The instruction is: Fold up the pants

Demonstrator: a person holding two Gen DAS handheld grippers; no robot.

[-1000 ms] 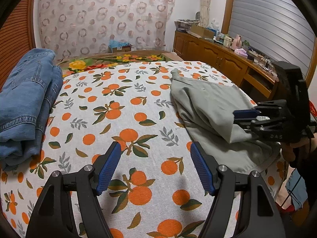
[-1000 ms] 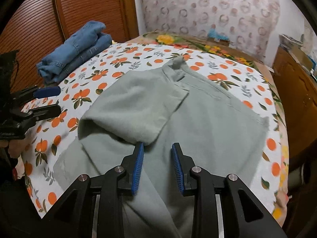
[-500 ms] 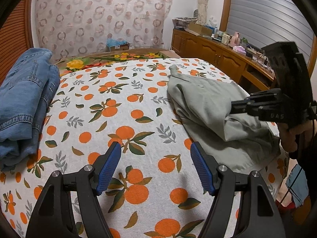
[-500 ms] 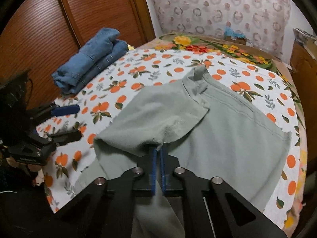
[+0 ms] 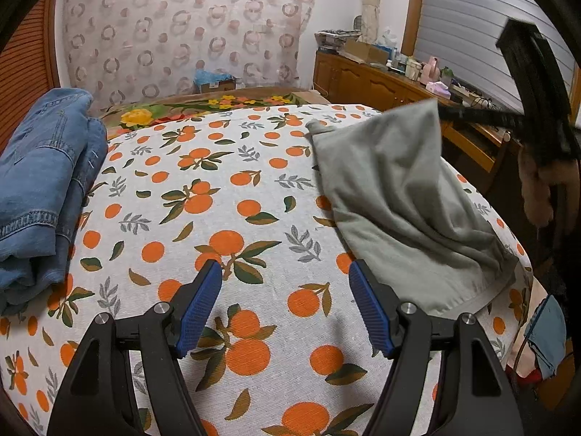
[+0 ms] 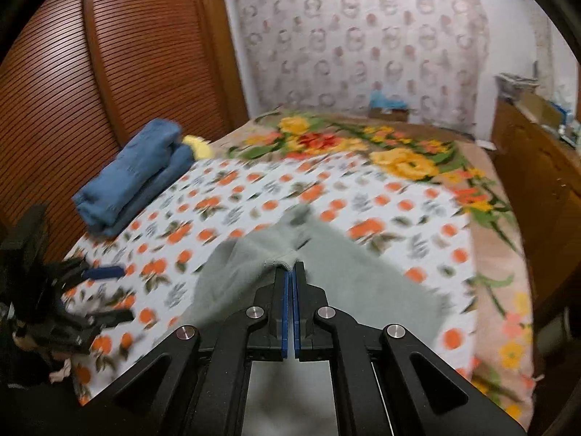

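Observation:
Grey-green pants (image 5: 399,203) lie on the right side of the orange-print bed cover (image 5: 203,218). My right gripper (image 6: 291,272) is shut on a folded edge of the pants (image 6: 254,272) and holds that edge lifted high above the bed. It also shows in the left wrist view (image 5: 445,112) at the upper right, with cloth hanging from it. My left gripper (image 5: 287,305) is open and empty, low over the cover, just left of the pants' near corner.
A folded stack of blue jeans (image 5: 40,189) lies at the bed's left edge, also seen in the right wrist view (image 6: 134,174). A wooden sideboard (image 5: 381,83) with clutter stands to the right of the bed. A slatted wooden door (image 6: 109,72) stands behind the jeans.
My right gripper shut on the pants' folded edge and lifted it up off the bed. My left gripper stayed open and low, moving slightly forward.

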